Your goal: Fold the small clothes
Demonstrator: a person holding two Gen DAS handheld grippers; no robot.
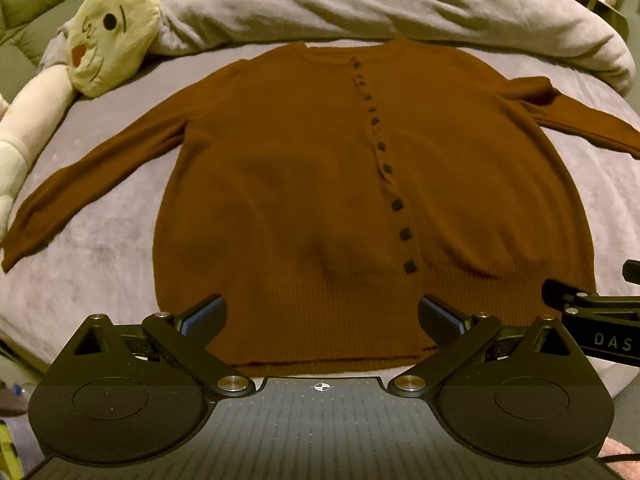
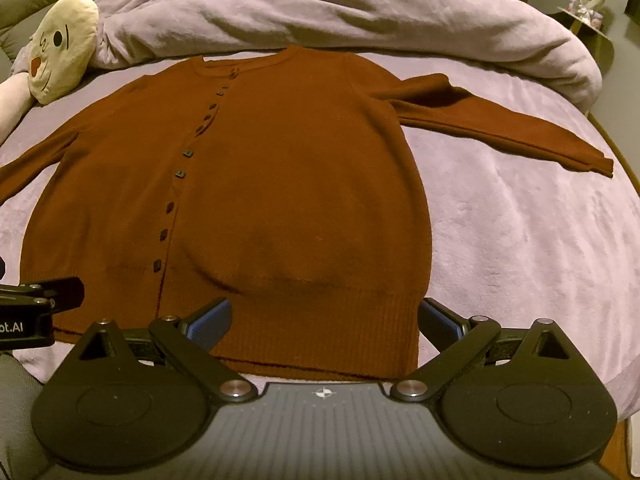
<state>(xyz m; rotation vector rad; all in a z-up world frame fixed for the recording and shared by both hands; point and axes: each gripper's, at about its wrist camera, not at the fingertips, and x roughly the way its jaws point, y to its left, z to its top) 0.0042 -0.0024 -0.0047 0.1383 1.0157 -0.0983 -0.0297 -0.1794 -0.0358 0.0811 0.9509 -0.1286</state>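
Observation:
A brown buttoned cardigan (image 1: 280,184) lies flat, front up, on the bed, with both sleeves spread out to the sides; it also shows in the right wrist view (image 2: 296,184). My left gripper (image 1: 322,316) is open and empty, just above the cardigan's ribbed hem on its left half. My right gripper (image 2: 324,320) is open and empty above the hem's right half. The right gripper's side shows at the right edge of the left wrist view (image 1: 592,312). The left gripper's side shows at the left edge of the right wrist view (image 2: 36,304).
The bed has a lilac sheet (image 2: 520,240). A bunched lilac duvet (image 2: 320,12) lies behind the collar. A cream plush toy with a face (image 1: 112,32) lies at the far left. A small shelf with items (image 2: 588,12) stands at the far right.

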